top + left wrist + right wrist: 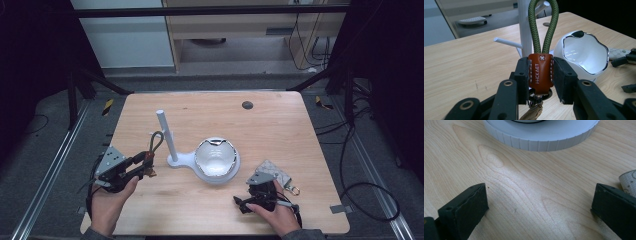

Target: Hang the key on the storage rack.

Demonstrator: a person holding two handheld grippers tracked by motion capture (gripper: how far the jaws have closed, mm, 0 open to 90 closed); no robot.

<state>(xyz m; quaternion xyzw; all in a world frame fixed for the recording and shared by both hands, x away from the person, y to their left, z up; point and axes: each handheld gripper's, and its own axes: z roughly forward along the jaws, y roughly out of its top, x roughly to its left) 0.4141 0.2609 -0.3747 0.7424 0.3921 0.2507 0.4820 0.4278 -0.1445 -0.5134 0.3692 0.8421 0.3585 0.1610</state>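
Keychain [540,72] is sitting clamped in my left gripper [540,82], both pads pressing on its brown leather tab. Tab is reading "HICKAET" in pale letters, running vertically, with a small stitched X above. Green rope loop [543,25] is standing up from the tab, in front of the white stand [524,30]. Metal ring and a tan strip are hanging below the tab, seen in the left gripper view.

High view is showing the left gripper [145,162] holding the keychain [152,150] just above the table [280,120], near the stand's post [165,132], left of the white bowl [215,156]. Loop is not on the post.

My right gripper [243,204] is resting on the table, jaws standing wide apart, nothing between them. Right gripper view is showing bare wood between the pads and the stand's ribbed round base [541,137] ahead. Patterned pouch [274,172] is lying beside it; a corner [629,178] is peeking in at the right.
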